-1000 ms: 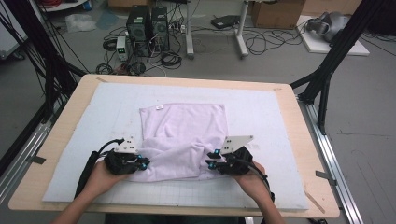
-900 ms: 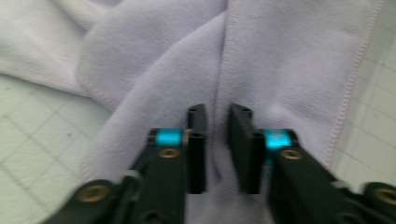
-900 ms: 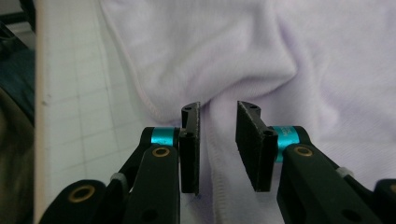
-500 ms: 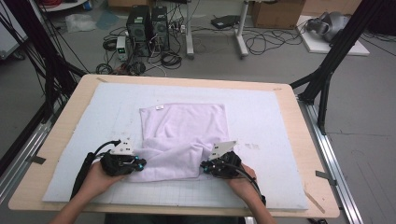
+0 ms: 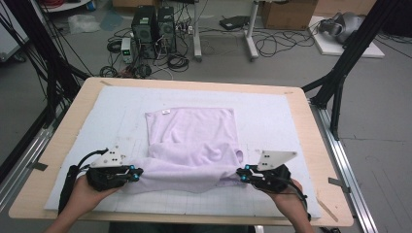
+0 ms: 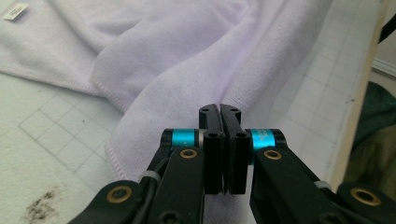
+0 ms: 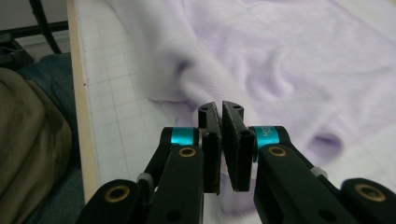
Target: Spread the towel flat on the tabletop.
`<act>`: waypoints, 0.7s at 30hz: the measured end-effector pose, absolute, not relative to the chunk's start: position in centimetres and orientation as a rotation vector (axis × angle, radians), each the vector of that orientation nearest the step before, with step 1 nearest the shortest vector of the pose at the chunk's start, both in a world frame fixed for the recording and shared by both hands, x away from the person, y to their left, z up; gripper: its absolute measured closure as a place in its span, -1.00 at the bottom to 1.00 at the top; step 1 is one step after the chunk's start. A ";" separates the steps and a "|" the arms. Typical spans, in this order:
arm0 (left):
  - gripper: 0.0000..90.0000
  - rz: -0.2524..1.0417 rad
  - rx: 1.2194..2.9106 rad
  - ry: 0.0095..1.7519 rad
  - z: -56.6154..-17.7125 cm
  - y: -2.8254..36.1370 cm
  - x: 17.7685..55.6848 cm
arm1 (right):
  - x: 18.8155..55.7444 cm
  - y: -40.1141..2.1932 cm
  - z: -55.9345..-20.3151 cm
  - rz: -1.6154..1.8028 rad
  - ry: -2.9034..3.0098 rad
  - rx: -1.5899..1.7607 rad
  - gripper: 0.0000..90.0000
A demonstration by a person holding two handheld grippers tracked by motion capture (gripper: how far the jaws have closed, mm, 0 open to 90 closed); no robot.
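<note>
From above, your left gripper [image 5: 137,174] and right gripper [image 5: 241,174] held the two near corners of the lilac towel [image 5: 194,141], whose near edge stretched between them over the white mat [image 5: 272,116] on the surface [image 5: 311,121]. Your left gripper view showed the fingers [image 6: 211,140] pressed together on towel cloth and a label [image 6: 14,10]. Your right gripper view showed fingers pinching the blurred hem.

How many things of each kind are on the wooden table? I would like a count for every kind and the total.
Pale lilac terry cloth towel: 1
White gridded mat under the towel: 1
Black hand-held grippers with blue rollers, left and right, each shut on a near corner of the towel: 2
Total: 4
</note>
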State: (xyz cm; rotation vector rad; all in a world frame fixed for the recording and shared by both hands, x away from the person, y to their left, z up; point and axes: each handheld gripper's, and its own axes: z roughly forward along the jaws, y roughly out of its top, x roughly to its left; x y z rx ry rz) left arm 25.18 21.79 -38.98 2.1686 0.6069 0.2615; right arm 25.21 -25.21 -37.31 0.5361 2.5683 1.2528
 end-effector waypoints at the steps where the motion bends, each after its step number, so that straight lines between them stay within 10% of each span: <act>1: 0.83 0.268 2.170 0.607 -38.9 21.7 25.2 | 25.1 -25.7 -37.0 1.234 2.553 0.548 0.91; 6: 0.39 0.253 2.181 0.625 -39.3 21.2 26.4 | 26.8 -26.6 -36.8 1.208 2.505 0.642 0.74; 15: 0.20 0.253 2.262 0.645 -42.0 19.7 28.8 | 27.6 -21.5 -39.7 1.266 2.615 0.508 0.17; 21: 0.78 0.232 2.299 0.598 -43.2 18.8 28.5 | 28.3 -18.9 -43.1 1.145 2.745 0.450 0.79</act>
